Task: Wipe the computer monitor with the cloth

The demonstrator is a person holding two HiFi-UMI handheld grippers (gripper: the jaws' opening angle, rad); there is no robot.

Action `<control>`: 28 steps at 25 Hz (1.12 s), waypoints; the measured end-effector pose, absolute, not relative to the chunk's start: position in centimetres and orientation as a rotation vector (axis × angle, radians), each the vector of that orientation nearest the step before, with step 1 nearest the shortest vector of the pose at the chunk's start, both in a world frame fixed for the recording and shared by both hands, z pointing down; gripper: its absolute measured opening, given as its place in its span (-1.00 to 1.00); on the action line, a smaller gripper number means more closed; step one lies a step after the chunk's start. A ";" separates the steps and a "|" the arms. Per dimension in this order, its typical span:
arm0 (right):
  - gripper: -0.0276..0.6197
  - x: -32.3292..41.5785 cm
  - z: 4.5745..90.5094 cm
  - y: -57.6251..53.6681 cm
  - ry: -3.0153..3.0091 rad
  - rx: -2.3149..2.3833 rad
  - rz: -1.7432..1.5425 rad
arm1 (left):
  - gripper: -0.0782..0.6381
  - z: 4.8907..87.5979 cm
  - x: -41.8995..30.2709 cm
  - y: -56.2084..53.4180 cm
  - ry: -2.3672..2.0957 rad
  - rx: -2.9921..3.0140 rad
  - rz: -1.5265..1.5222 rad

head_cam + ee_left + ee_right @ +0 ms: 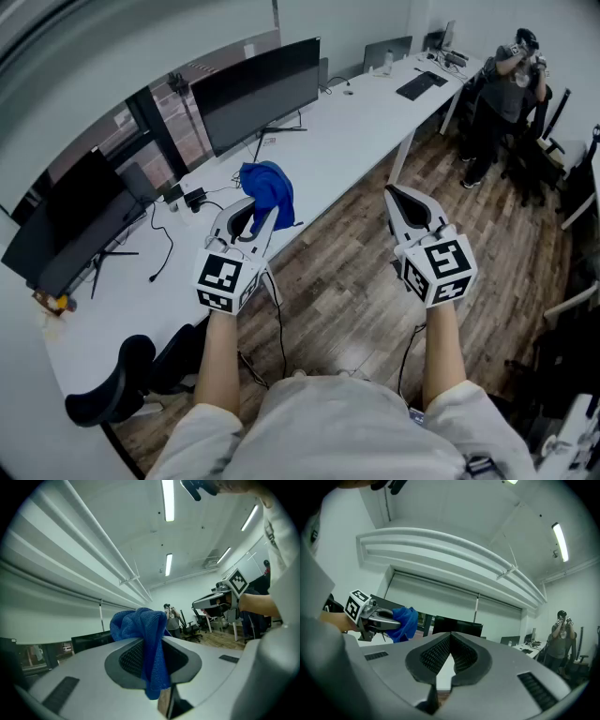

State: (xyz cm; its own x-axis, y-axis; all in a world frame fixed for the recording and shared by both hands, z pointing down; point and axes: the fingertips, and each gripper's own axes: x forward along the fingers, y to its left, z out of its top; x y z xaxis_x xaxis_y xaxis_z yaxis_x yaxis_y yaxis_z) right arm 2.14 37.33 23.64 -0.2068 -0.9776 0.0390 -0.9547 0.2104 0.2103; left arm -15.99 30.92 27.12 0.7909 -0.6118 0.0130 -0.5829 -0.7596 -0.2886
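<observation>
While tight in the left hand-held gripper [256, 214], a crumpled, bright blue cloth [269, 187]; right hand-held gripper [401, 199] together, empty.

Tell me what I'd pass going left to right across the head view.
The smaller dark monitor, then the left gripper clamped on the blue cloth, then the right gripper, shut and empty, then the standing person at far right.
</observation>
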 end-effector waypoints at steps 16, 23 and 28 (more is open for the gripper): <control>-0.87 6.3 25.1 36.6 -2.471 1.833 -0.113 | -0.52 29.2 -12.4 31.4 1.003 -2.713 -0.224; -0.88 6.0 27.1 30.3 -2.503 1.731 -0.094 | -0.52 29.8 -12.7 25.3 1.085 -2.678 -0.230; -0.88 5.5 28.1 21.8 -2.517 1.689 -0.096 | -0.52 30.8 -13.6 16.5 1.138 -2.608 -0.266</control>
